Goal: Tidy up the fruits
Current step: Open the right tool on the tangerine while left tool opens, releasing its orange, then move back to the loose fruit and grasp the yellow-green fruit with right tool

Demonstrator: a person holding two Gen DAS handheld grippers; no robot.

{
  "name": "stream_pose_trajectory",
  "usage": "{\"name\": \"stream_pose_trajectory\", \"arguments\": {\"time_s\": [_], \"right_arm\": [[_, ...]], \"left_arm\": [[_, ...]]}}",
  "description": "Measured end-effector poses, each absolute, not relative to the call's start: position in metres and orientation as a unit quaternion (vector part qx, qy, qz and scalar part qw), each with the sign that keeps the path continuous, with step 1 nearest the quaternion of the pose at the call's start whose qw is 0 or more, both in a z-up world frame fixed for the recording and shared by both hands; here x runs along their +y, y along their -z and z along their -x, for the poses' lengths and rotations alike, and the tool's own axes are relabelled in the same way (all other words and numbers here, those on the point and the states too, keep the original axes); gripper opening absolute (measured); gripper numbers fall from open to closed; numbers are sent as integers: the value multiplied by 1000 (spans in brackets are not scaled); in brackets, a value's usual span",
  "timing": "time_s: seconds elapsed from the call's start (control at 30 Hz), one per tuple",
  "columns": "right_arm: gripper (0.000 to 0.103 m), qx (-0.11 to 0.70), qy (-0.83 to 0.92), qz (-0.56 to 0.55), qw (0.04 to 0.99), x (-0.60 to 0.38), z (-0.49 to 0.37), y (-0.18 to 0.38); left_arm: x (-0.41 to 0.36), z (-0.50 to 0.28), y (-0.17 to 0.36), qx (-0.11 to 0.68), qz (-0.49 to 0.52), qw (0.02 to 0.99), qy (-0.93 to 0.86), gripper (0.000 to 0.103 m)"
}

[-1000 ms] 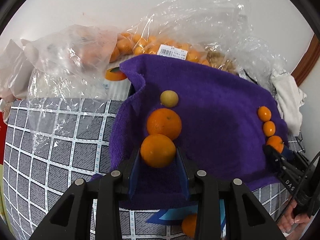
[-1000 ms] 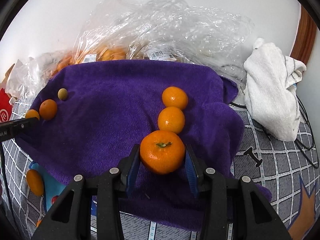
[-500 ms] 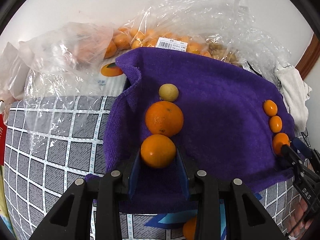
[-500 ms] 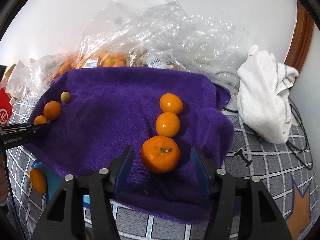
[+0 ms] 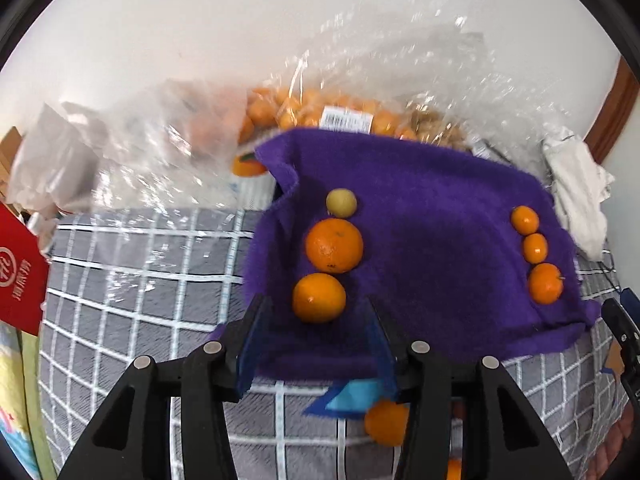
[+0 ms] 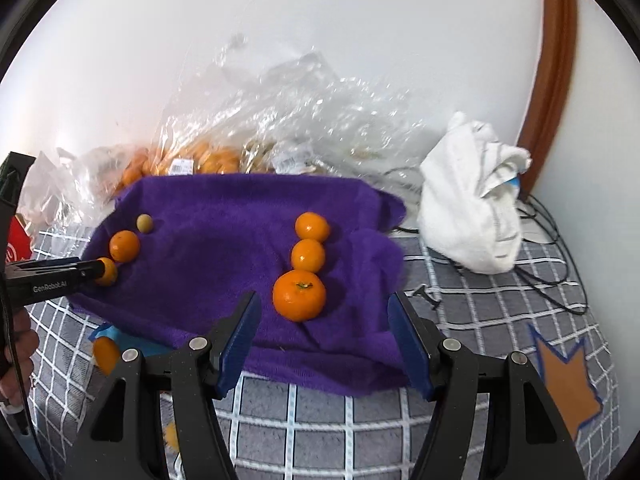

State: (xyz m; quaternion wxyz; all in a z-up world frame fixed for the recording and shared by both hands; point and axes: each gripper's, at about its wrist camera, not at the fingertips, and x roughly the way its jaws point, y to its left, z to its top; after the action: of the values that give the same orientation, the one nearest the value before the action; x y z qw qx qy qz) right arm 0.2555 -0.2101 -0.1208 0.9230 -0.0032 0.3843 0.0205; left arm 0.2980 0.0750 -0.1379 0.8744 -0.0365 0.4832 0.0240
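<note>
A purple towel [image 5: 432, 216] holds two rows of fruit. The left row has a small yellow-green fruit [image 5: 341, 202], a big orange [image 5: 334, 245] and a smaller orange [image 5: 319, 298]. My left gripper [image 5: 316, 320] stands just behind that smaller orange. Its jaws are opening and the pads are clear of the orange. The right row has three tangerines, and the largest tangerine [image 6: 299, 296] lies nearest. My right gripper [image 6: 323, 312] is open behind it, touching nothing. The left gripper's fingers [image 6: 60, 276] show at the left edge of the right wrist view.
Clear plastic bags of oranges [image 5: 320, 116] pile against the wall behind the towel. A white cloth [image 6: 472, 216] and cables [image 6: 552, 240] lie to the right, a red box [image 5: 16, 272] to the left. A loose orange [image 5: 386, 422] lies on the checked cover below the towel's front edge.
Both grippers have let go of their oranges and drawn back and up. The right one opened first, the left just now. Both fruits stay on the towel at the near ends of their rows.
</note>
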Motion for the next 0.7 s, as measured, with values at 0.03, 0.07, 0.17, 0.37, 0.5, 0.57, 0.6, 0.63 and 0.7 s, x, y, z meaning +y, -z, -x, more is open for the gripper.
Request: {"name": "stream_pose_trajectory", "arguments": {"time_s": [0.03,0.07,0.17,0.37,0.5,0.57,0.6,0.63,0.7], "right_arm": [[65,381,-20,0,924,-211,-251,117],[65,378,-20,-3,926,-212,-246,113],[65,369,-20,-8,929,-214,-232,103],[65,347,-10,0,938,-213,-198,89],[65,344,-22,-11,939,-214,-180,88],[65,342,-21,-13,939,-213,-171,90],[65,341,-20,-12,940,-213,-168,91],[65,340,-19,-11,940,-213,-164,92],[65,339,-19,-13,940,-213,-158,95]], "left_arm": [[76,-290,132,475,38,879,-25,46],[78,-283,126,467,41,883,-26,46],[82,-261,112,450,52,891,-20,46],[84,-218,87,414,56,909,-19,46],[88,-192,79,397,58,916,-20,46],[89,-181,78,394,51,917,-23,46],[89,-176,78,392,49,918,-25,46],[89,-169,78,390,49,919,-22,46],[91,-160,77,388,55,920,-15,46]]}}
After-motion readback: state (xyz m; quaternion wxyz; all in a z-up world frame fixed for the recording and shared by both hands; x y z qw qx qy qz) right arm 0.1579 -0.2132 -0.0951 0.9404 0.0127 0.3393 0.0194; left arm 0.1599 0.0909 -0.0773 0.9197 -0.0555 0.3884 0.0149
